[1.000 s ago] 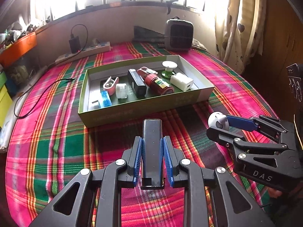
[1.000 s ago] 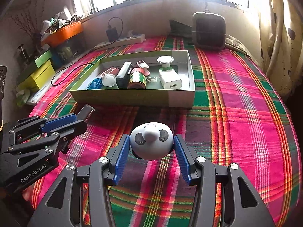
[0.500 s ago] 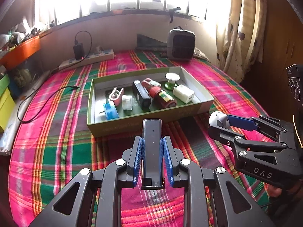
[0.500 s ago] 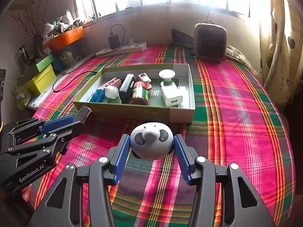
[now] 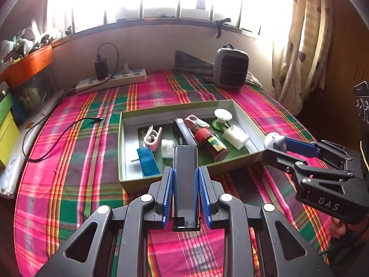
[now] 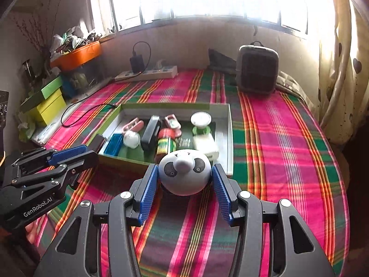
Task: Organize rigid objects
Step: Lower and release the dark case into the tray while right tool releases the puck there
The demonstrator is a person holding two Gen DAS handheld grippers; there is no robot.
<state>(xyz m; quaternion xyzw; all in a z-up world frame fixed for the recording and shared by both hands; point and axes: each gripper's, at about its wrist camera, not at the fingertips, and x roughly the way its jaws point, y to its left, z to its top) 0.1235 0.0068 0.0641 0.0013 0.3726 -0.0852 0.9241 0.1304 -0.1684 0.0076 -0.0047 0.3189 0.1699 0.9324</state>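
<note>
Left wrist view: left gripper [image 5: 185,180] clamps a glossy black bar [image 5: 185,173]; right gripper [image 6: 184,175] grips a white panda-faced ball [image 6: 184,173].

- Ahead of both claws, the green box [image 5: 129,138] lies open-topped, crowded with small things.
- A bare strip shows along its left wall.
- Right of the right claw [image 6: 184,180], the blanket [image 6: 288,138] lies bare.
- Beyond the box, a heater [image 6: 257,69] and power strip [image 5: 110,82] stand.

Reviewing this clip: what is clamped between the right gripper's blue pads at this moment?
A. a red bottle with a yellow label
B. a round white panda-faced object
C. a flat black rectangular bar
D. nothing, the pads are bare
B: in the right wrist view the right gripper has its blue pads against both sides of the round white panda-faced object; the black bar is in the left gripper.
</note>
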